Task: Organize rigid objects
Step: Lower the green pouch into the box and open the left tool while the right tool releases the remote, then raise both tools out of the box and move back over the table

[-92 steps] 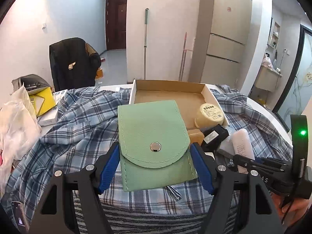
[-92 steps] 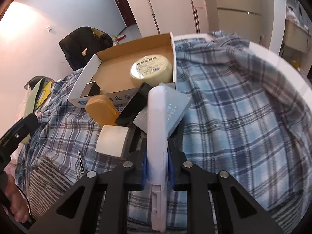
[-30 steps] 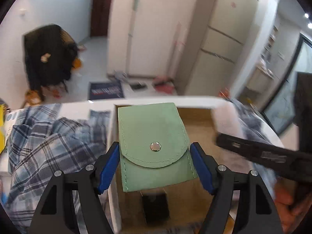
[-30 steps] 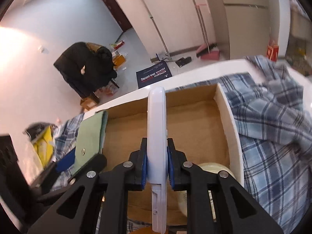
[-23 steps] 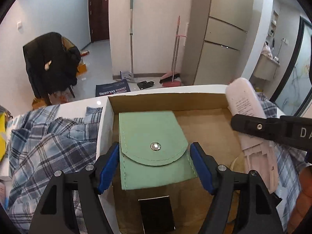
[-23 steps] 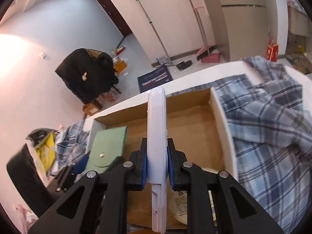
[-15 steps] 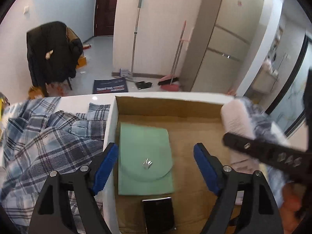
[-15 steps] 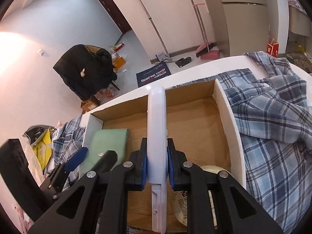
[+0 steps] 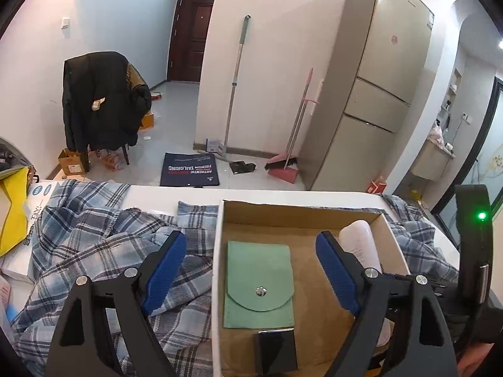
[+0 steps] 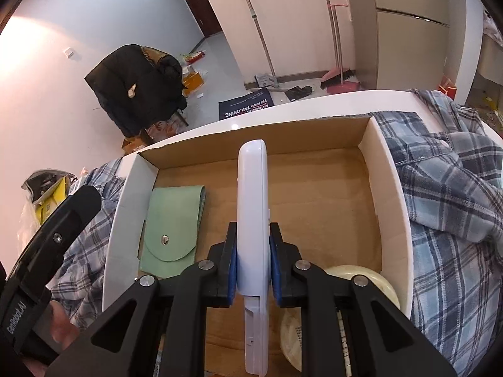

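Beside round tub (image 10: 361, 286), right-wrist view only: right tongs (image 10: 252, 267) clamp remote (image 10: 252, 220).

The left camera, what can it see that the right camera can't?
Only the left view shows the open left tongs and a black block below the pouch. Only the right view shows the right tongs squeezing the white remote, plus a round tub. Both show the green pouch lying in the box.
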`<state>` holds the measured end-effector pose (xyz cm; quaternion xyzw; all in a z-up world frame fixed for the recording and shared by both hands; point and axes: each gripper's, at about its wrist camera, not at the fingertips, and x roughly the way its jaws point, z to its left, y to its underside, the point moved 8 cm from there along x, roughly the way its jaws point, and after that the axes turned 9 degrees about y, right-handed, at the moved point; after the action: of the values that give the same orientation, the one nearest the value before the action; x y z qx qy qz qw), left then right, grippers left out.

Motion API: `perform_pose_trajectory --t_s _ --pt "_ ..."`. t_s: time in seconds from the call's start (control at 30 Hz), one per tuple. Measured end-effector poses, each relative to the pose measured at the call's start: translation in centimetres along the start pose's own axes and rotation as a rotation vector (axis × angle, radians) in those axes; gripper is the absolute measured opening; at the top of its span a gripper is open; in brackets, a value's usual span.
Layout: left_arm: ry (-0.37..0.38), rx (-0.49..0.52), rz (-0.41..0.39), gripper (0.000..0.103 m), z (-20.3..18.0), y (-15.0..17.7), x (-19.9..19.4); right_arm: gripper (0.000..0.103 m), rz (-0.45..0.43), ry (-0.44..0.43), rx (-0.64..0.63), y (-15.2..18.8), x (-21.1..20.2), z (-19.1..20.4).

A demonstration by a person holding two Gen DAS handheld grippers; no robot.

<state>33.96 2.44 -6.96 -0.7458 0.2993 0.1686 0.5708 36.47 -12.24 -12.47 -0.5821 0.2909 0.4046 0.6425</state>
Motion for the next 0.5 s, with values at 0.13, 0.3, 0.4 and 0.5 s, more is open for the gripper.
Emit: perform_pose_trajectory --t_s 0.13,0.3,0.4,0.5 --pt "-0.004 0.011 0.002 0.086 -0.1 0.0 0.1 0.016 -0.01 0.024 -0.016 0.0 0.0 0.0" --pt "-0.013 0.045 0.005 0.086 -0.7 0.0 -0.2 0.016 -0.009 0.026 -0.015 0.0 0.0 0.1" --pt "-0.021 0.047 0.008 0.086 -0.8 0.0 -0.2 0.017 -0.007 0.012 0.004 -0.1 -0.1 -0.4" --pt "-0.025 0.045 0.004 0.086 -0.7 -0.1 -0.4 0.017 -0.012 0.006 0.022 -0.3 -0.7 -0.8"
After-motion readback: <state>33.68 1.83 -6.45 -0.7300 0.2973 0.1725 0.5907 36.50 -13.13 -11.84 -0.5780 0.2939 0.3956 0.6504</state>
